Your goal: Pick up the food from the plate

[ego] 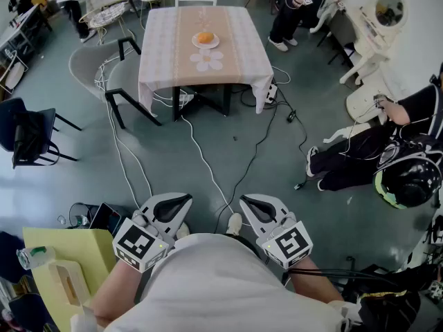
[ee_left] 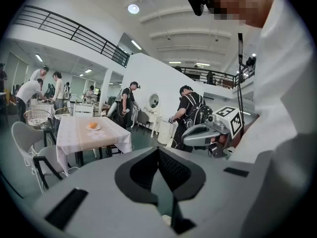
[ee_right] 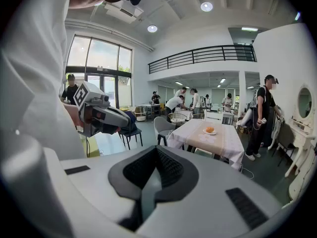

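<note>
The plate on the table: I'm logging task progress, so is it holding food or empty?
Holding food: an orange piece sits on the white plate, on the cloth-covered table.

table [ego: 242, 47]: cloth-covered | on it: plate [ego: 194, 42] with orange food [ego: 205, 38] | white flower shape [ego: 207, 61] beside plate

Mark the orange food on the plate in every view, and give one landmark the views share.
Head view: food at top centre, on the white plate.
Left gripper view: food small and far off, left of centre, mid-height.
Right gripper view: food right of centre, mid-height.
Shared landmark: the table with the pale cloth, under the plate.
</note>
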The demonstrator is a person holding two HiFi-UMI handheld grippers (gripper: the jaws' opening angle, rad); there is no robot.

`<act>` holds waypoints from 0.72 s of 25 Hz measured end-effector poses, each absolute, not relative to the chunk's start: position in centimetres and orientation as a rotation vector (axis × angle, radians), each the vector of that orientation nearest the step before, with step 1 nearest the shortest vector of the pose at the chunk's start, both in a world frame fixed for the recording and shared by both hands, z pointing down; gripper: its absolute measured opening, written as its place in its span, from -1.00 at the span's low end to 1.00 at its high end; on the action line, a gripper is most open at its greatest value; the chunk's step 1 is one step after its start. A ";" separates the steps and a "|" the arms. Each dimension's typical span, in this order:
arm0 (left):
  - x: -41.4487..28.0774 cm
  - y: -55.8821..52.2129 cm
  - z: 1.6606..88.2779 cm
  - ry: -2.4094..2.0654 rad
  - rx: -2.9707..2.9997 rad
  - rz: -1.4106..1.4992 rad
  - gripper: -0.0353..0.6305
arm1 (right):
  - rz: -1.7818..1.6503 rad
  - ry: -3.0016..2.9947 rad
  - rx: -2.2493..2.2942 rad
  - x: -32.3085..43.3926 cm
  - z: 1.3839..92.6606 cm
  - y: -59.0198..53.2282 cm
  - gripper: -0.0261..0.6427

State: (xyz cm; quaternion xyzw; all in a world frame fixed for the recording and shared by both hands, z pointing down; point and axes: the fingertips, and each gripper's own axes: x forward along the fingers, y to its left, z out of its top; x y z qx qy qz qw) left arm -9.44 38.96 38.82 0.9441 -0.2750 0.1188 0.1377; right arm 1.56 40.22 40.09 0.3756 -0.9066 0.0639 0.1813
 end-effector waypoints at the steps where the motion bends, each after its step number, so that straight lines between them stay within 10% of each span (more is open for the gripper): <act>1: -9.4 38.9 38.8 -0.794 2.731 0.345 -0.87 | 0.186 -2.558 1.058 1.6 40.1 40.2 -0.89; 18: -2.6 36.4 39.2 -0.880 2.699 0.387 -0.87 | 0.209 -2.603 0.978 8.2 40.7 38.3 -0.88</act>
